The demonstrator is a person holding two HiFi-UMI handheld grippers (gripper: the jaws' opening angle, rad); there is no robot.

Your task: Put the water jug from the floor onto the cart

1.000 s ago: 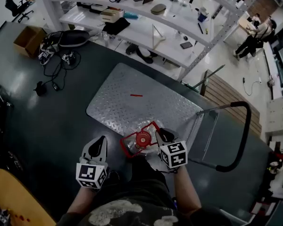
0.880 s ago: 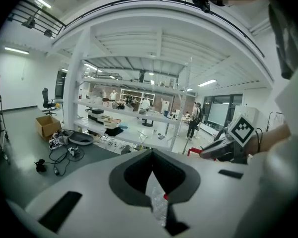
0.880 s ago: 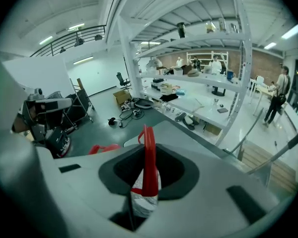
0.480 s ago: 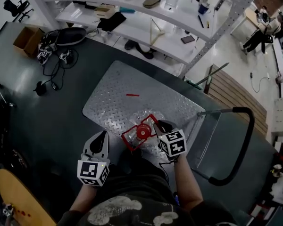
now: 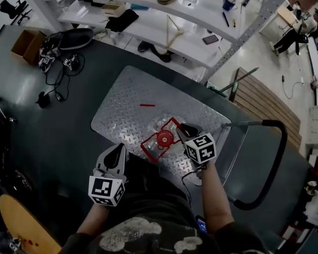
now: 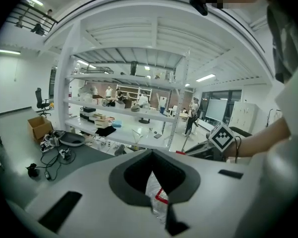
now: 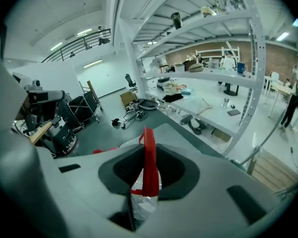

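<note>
- Two grippers are in view, and only the right gripper carries anything: its jaws are clamped on the red handle of the water jug.
- The jug is upright, with its long axis vertical and its red cap pointing up at the head camera.
- It is over the near edge of the cart deck; I cannot tell whether its base touches the plate.
- The left gripper is closed and empty, off to the jug's side and apart from it.

Head view looks steeply down; both gripper views share the shelving ahead.
</note>
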